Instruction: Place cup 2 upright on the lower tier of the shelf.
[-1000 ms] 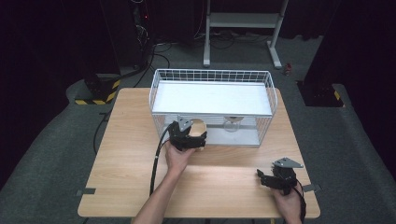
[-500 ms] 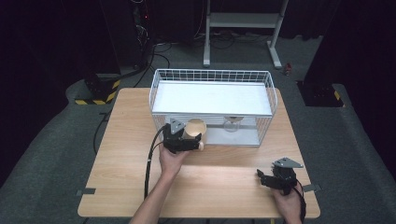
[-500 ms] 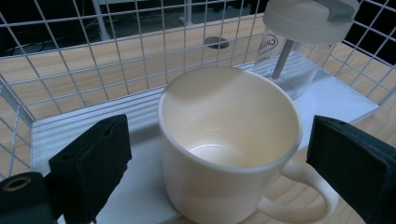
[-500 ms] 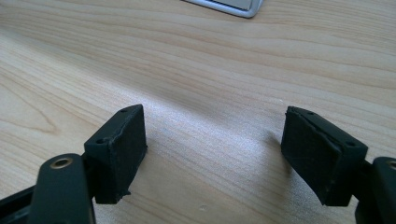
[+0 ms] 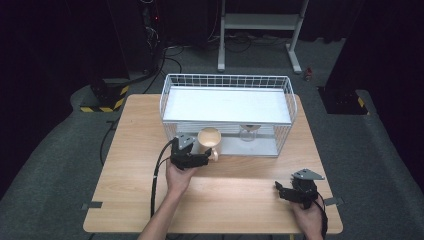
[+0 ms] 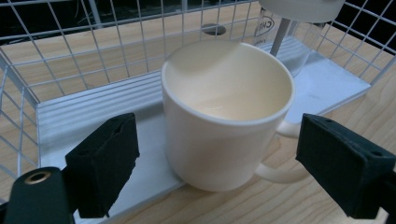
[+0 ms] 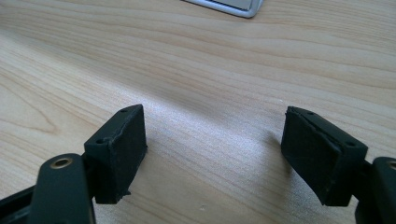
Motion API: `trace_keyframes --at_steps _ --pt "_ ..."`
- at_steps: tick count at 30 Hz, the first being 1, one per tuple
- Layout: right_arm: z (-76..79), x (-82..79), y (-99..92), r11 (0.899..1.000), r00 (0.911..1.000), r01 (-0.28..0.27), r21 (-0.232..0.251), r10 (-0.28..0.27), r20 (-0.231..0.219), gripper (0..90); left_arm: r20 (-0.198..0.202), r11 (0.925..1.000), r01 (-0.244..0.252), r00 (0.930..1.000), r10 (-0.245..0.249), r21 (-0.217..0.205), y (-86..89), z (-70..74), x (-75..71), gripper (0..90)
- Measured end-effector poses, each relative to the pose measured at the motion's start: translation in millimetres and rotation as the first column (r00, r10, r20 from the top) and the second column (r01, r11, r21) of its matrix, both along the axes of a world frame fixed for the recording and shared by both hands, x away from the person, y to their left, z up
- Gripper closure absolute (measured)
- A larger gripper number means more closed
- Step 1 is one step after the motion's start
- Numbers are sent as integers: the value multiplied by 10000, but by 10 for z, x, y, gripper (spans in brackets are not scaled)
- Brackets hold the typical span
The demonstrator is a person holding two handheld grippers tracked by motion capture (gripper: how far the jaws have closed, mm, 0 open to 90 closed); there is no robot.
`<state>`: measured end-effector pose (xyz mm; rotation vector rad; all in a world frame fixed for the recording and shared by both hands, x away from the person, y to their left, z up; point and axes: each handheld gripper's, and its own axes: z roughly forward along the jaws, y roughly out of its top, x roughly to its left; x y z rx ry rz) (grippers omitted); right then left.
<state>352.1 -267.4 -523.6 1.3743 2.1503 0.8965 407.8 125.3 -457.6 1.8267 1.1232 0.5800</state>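
Note:
A cream mug [image 5: 209,137] [image 6: 224,112] stands upright at the open front of the wire rack [image 5: 227,80], its base on the front edge of the rack's lower tray [image 6: 70,121] and its handle toward the table. My left gripper [image 5: 204,153] [image 6: 219,163] is at the mug's near left side, with the mug between its jaws. Those jaws have just been closing, but both pads [image 6: 105,163] stand off the mug wall, so it is open. My right gripper [image 5: 283,192] [image 7: 215,154] rests open over bare wood at the near right.
The rack has a white upper shelf [image 5: 225,105] and wire walls. A clear glass vessel [image 5: 248,133] [image 6: 292,46] stands on the lower tray behind the mug. Cables trail from both grippers. The table's near edge [image 5: 210,231] is close to both hands.
My left gripper has shifted a little to the left, uncovering more of the mug, which has stayed in place. The right gripper has not moved.

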Motion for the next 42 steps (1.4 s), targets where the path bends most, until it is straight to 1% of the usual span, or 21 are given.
trace_keyframes --at_steps 3,5,6,7,10,11,14,16,22,28,32,34,35,37,40,42 --pt "0 3 -3 10000 10000 -43 -33 43 34 221 -56 9997 79 10000 -77 213 -15 -29 -10 142" --pt "0 3 -3 10000 10000 -48 -40 48 40 221 -94 9995 121 9999 -118 279 -29 -51 -17 144" --pt "0 3 -3 10000 10000 -48 -39 48 39 221 -106 9996 121 9999 -119 241 -39 -63 -23 145" --pt "0 3 -3 10000 10000 -45 -40 45 39 221 -131 9993 158 9998 -153 349 -42 -76 -26 147" --pt "0 3 -3 10000 10000 -47 -40 47 39 221 -218 9991 142 9997 -133 405 -57 -107 -26 150" --pt "0 3 -3 10000 10000 -46 -38 46 38 221 -253 9987 156 9996 -144 491 -56 -120 -23 151" --pt "0 1 -1 10000 10000 -18 -14 18 16 221 -328 9988 137 9994 -122 474 -77 -157 -13 154" --pt "0 3 -3 10000 10000 -50 -41 50 41 221 -378 9979 159 9992 -136 622 -87 -175 -6 155" --pt "0 3 -3 10000 10000 -47 -40 47 40 221 -451 9975 76 9990 -44 709 -123 -218 16 178" --pt "0 3 -3 10000 10000 -48 -41 48 40 221 -493 9980 42 9988 -11 634 -156 -247 43 194" --pt "0 1 -3 10000 10000 -36 -35 37 36 221 -590 9973 6 9983 37 738 -164 -269 65 215" --pt "0 2 -3 10000 10000 -36 -34 36 36 221 -559 9970 -59 9984 102 771 -171 -285 81 232" --pt "0 1 -3 10000 10000 -37 -36 37 36 221 -618 9967 -78 9980 128 807 -173 -290 86 242" --pt "0 2 -3 10000 10000 -35 -35 36 36 221 -668 9973 -62 9977 112 735 -181 -306 100 243" --pt "0 2 -3 10000 10000 -37 -37 37 38 221 -647 9961 -94 9978 151 875 -203 -326 113 244" --pt "0 2 -3 10000 10000 -36 -35 37 36 221 -682 9961 -134 9975 194 870 -201 -338 133 250"
